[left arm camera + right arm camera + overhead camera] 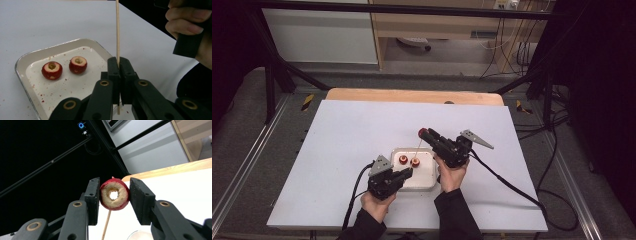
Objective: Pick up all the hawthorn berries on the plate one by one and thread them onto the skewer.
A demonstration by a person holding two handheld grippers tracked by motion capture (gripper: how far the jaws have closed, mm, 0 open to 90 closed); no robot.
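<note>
Skewer (117,30) clamped upright in left tongs (119,75), jaws pressed together on it near its lower end; its tip pokes out below the jaws, over the tray (21,62) edge. In the high view the left tongs (404,172) sit at the tray's (424,186) near-left corner, and the skewer (418,148) runs as a thin line up toward the right tongs (424,133).

Right tongs (114,195) clamped on a cored fruit (114,194): red skin, pale flesh, hole straight through the middle. Both pads touch its sides. Skewer (107,223) shows below it, a small tip just above its top edge. In the high view that fruit (422,133) is held above the tabletop (342,145), beyond the tray's far edge.

Two more cored fruits lie in the tray, side by side, holes up: one (52,70) nearer the tray's left wall, the other (78,64) just beside it, apart. Red flecks scattered across the tray floor.

Tray is white, rounded corners, sitting near the front middle of the white tabletop. Person's right hand (192,27) grips the right tongs' handle, seen at the upper right of the left gripper view. Cables trail off both tongs toward the tabletop's near edge.
</note>
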